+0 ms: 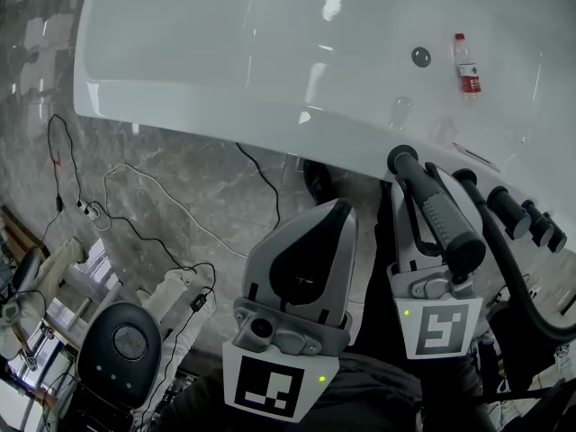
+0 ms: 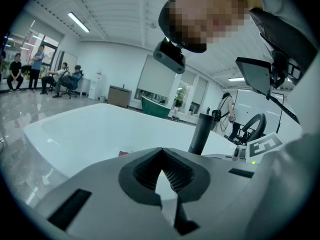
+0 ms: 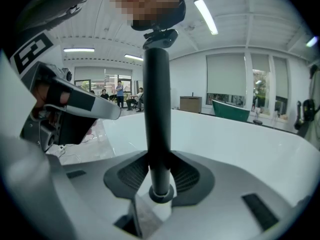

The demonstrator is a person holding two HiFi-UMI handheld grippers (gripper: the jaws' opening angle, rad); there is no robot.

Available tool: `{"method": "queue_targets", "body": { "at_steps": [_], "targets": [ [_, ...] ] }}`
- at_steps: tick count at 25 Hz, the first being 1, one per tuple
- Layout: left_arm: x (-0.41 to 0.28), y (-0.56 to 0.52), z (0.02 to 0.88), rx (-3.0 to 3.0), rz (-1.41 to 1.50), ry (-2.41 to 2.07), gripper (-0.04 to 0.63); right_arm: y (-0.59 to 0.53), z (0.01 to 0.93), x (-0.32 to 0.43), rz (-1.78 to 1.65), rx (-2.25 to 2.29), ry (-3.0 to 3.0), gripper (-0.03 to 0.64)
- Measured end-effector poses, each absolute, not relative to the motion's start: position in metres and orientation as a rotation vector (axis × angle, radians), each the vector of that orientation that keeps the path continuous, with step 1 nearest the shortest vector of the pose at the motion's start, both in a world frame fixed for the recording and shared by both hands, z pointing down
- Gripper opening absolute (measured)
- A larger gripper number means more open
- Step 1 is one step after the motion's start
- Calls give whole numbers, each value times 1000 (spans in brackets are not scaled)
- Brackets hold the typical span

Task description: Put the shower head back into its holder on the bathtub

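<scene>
My right gripper [image 3: 160, 175] has its jaws clamped tight on the black handle of the shower head [image 1: 438, 216], at the lower right of the head view, just short of the bathtub [image 1: 225, 52] rim. My left gripper [image 2: 161, 170] has its jaws pressed together on nothing. The holder is likely among the dark fittings [image 1: 526, 219] at the right edge, though I cannot single it out. I should hold firm, steer the handle there, let the hose [image 1: 531, 300] trail freely, and release only once it is seated.

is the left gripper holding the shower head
No, the left gripper has its jaws together with nothing between them, while the shower head is clamped in the right gripper.
</scene>
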State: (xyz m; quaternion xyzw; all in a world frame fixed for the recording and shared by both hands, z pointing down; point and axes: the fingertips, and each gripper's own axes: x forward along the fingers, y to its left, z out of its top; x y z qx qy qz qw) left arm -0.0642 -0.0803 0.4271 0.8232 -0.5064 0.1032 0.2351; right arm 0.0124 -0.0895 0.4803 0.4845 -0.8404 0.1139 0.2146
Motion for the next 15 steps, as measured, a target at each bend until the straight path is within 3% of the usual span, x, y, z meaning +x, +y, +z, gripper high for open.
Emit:
{"method": "queue_targets", "body": {
  "at_steps": [12, 15],
  "targets": [
    [-66, -79, 415, 2272, 284, -1409, 3, -85, 484, 9, 317, 1269, -2346, 143],
    [-67, -77, 413, 2276, 284, -1417, 3, -82, 483, 7, 310, 1259, -2350, 177]
  ]
}}
